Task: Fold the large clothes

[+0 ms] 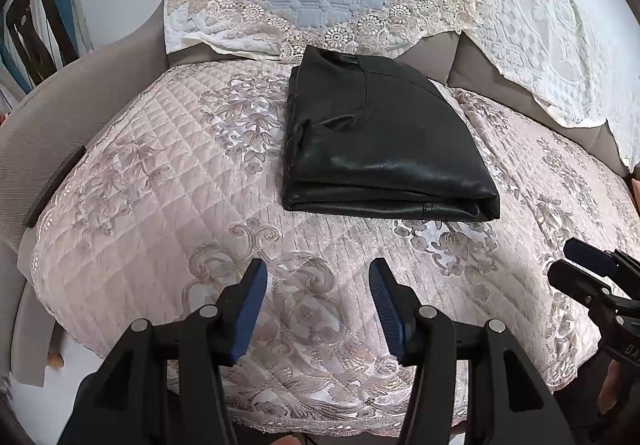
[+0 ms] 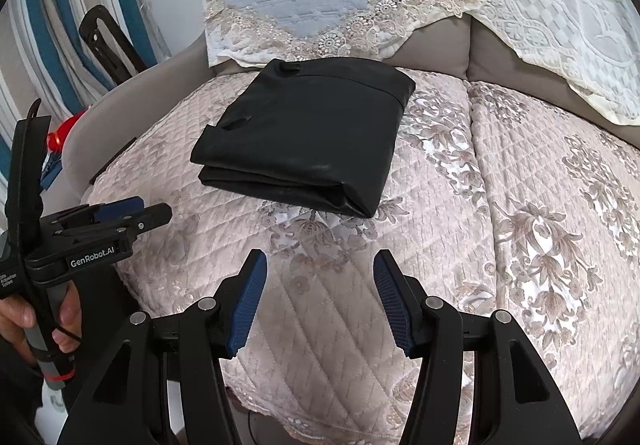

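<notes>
the folded black garment (image 1: pixel 384 141) looks leather-like, slick and heavy; grip its thick folded edge. both the left hand-held gripper (image 1: pixel 318 309) and the right hand-held gripper (image 2: pixel 320 301) are spread, empty.

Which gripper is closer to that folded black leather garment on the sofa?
Roughly equal. The left gripper hovers open before the black garment, near its left corner; the right gripper hovers open before its right corner. Neither touches it.
</notes>
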`<state>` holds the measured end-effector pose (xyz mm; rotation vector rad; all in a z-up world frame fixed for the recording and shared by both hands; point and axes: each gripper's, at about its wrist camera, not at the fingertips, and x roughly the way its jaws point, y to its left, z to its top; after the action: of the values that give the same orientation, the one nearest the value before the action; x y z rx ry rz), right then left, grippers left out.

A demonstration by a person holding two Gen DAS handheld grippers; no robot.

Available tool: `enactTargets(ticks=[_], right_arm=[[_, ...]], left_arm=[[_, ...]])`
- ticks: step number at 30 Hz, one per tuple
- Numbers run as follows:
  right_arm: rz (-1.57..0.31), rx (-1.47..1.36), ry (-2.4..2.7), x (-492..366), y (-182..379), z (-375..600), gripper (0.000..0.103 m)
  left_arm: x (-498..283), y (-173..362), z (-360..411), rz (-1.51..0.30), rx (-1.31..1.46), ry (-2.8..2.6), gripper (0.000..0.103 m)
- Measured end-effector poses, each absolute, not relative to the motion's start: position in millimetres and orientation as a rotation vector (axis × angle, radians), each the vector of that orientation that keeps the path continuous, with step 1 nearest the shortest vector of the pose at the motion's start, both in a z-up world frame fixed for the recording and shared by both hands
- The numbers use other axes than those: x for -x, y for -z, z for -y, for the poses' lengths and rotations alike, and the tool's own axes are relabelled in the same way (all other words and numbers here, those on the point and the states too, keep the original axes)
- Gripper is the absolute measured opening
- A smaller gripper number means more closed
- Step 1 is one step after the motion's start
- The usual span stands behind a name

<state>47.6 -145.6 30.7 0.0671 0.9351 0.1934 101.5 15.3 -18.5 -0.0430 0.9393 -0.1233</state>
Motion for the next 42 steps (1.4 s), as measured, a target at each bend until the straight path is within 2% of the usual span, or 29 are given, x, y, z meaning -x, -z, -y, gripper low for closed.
enactTargets(ticks=[42], right_arm=[[-0.933, -0.05, -0.219, -51.2, -31.0, 144.0, 0.057]], left_arm=[[-101.7, 19.6, -8.2, -0.933, 0.0, 0.09, 0.056]])
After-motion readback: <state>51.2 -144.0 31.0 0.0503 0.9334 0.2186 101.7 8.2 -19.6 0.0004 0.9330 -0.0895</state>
